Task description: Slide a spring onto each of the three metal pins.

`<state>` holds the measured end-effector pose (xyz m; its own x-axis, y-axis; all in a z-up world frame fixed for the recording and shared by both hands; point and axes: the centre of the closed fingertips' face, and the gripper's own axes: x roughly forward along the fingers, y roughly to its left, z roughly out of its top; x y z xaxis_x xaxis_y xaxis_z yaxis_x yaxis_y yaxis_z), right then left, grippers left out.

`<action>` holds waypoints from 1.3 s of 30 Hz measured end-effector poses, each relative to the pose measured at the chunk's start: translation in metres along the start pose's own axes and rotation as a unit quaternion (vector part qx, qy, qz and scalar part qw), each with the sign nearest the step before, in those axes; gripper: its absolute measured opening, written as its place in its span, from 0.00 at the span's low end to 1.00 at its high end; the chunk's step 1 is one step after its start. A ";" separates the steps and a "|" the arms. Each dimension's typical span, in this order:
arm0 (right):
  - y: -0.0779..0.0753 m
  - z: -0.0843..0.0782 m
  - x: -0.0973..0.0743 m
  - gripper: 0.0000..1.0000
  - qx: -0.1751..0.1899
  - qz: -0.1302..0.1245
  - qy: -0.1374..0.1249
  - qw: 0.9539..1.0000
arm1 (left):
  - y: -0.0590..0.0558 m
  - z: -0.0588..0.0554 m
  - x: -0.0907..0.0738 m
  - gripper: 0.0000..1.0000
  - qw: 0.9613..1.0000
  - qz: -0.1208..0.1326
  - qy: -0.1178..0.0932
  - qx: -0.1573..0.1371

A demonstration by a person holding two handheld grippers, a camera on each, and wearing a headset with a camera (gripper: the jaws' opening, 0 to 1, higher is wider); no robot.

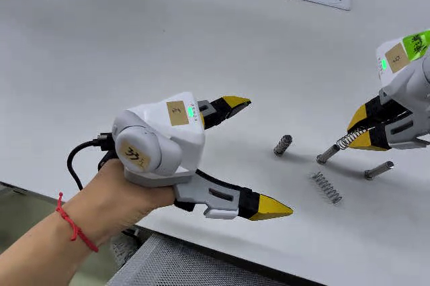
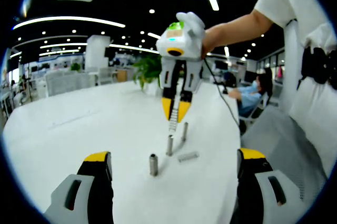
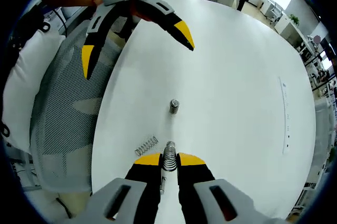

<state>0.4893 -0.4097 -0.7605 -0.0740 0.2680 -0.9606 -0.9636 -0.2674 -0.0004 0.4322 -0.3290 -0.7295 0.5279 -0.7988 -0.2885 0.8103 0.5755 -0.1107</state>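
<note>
The right gripper (image 1: 357,133) is clenched on a spring (image 3: 169,156), with its tips just above a tilted metal pin (image 1: 328,154). It is hard to tell whether spring and pin touch. A loose spring (image 1: 326,187) lies just beside its jaws, and a second pin (image 1: 283,145) stands ahead of them. The left gripper (image 1: 259,157) is held wide open, well apart from the right gripper, above the white table (image 1: 134,44).

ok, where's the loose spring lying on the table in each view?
Head view: loose spring at lower right.
Left gripper view: loose spring just below and right of centre.
Right gripper view: loose spring left of the right claw.
Shared landmark: the standing pin apart from that claw.
</note>
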 end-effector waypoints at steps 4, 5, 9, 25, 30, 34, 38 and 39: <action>0.000 -0.001 0.001 0.12 0.002 0.003 0.001 1.000 | -0.001 0.001 0.000 1.00 1.000 0.001 -0.002 -0.003; 0.000 0.000 0.001 0.12 0.002 0.002 0.002 1.000 | -0.001 0.000 -0.001 1.00 1.000 0.001 -0.002 -0.004; 0.000 0.002 0.003 0.12 0.003 0.004 0.003 1.000 | 0.000 0.000 -0.001 1.00 1.000 0.001 -0.005 -0.006; -0.002 -0.003 0.015 0.12 0.005 0.015 0.009 1.000 | -0.003 0.001 0.001 1.00 1.000 -0.004 -0.009 -0.013; -0.002 -0.003 0.019 0.12 0.007 0.017 0.010 1.000 | -0.003 0.002 0.002 1.00 1.000 -0.006 -0.011 -0.014; -0.001 -0.005 0.024 0.12 0.006 0.018 0.011 1.000 | -0.004 0.003 0.003 1.00 1.000 -0.008 -0.012 -0.015; -0.002 -0.006 0.028 0.12 0.002 0.014 0.014 1.000 | -0.004 0.003 0.003 1.00 1.000 -0.009 -0.013 -0.016; -0.001 -0.006 0.028 0.12 0.003 0.013 0.014 1.000 | -0.004 0.002 0.003 1.00 1.000 -0.009 -0.012 -0.016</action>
<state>0.4900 -0.4076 -0.7894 -0.0925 0.2345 -0.9677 -0.9626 -0.2694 0.0267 0.4313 -0.3344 -0.7279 0.5202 -0.8125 -0.2632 0.8110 0.5665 -0.1459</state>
